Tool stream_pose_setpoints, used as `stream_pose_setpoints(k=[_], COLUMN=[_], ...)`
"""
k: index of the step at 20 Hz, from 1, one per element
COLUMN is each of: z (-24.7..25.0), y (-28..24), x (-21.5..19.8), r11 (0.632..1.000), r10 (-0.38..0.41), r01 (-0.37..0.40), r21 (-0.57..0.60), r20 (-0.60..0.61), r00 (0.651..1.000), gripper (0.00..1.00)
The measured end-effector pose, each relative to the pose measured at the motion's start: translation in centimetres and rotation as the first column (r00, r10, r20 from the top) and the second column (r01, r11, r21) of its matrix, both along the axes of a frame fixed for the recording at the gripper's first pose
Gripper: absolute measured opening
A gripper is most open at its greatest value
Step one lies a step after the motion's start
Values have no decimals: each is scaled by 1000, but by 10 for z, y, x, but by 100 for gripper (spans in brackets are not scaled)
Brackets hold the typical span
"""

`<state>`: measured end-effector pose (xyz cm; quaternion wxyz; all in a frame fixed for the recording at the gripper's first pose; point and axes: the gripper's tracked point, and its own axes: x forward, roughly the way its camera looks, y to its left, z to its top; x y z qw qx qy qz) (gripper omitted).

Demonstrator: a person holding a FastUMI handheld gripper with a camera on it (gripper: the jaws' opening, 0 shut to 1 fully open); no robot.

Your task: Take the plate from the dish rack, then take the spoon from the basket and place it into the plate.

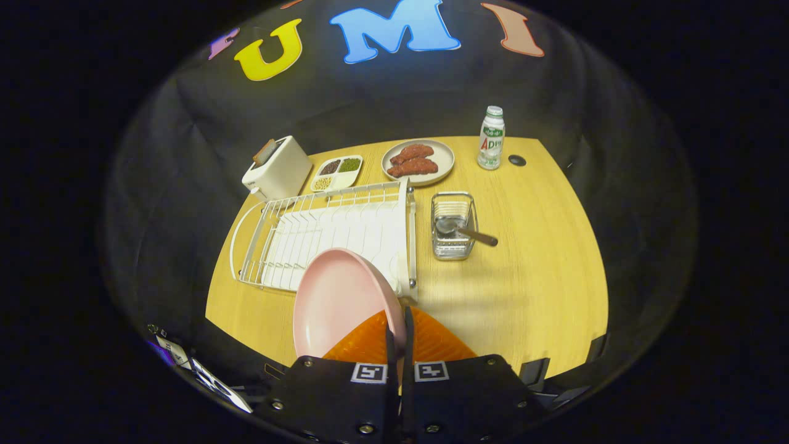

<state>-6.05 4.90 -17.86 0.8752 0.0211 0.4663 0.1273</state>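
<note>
My gripper [399,324] is shut on the rim of a pink plate [336,302], with one finger on each side of its edge. The plate is held up on edge, tilted, above the near end of the white wire dish rack [320,231] and the table's front. To the right of the rack stands a small wire basket [453,225]. A metal spoon [465,231] lies in it, its handle sticking out over the basket's right side.
Behind the rack sit a white toaster [276,168], a divided tray of beans [336,172], and a plate of sausages [418,162]. A small bottle [491,137] and a dark cap [517,160] stand at the back right. Bare wooden table [542,259] lies right of the basket.
</note>
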Motion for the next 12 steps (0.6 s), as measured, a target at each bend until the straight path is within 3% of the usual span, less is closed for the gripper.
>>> stream_pose_setpoints(k=[12], z=[-115], y=[-1], x=[-17], r11=[995], r10=[-21], r01=[35], r21=[96], r20=[-147], r00=[989], gripper=[2])
